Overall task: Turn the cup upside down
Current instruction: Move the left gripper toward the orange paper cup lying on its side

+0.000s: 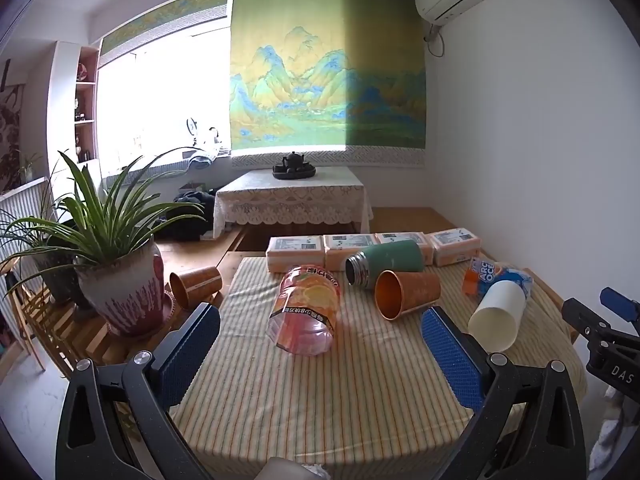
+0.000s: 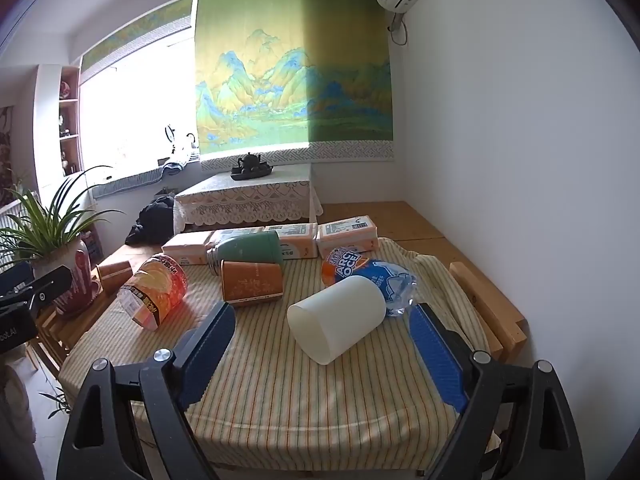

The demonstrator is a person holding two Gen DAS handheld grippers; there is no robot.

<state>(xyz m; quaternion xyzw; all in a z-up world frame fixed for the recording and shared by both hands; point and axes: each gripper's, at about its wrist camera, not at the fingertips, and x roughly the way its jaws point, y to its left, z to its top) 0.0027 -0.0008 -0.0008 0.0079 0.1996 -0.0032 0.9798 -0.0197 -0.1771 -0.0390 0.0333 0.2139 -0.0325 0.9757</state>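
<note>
The white cup (image 2: pixel 338 316) lies on its side on the surface (image 2: pixel 280 392), mouth toward 7 o'clock. The right gripper (image 2: pixel 320 354) hovers with fingers wide to straddle it. Left gripper (image 1: pixel 320 354) fingers wide, empty.

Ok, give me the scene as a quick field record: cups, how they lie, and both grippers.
white cup: on its side on the striped cloth, mouth toward the camera, base against a crumpled blue-and-orange wrapper
orange cup: on its side, mid-cloth
second orange cup: on its side, off the cloth beside the plant pot
green flask: lying down, in front of the tissue packs
clear printed jar: lying down
left gripper: open, empty
right gripper: open, empty, white cup ahead between its fingers
upside-down cups: none
</note>
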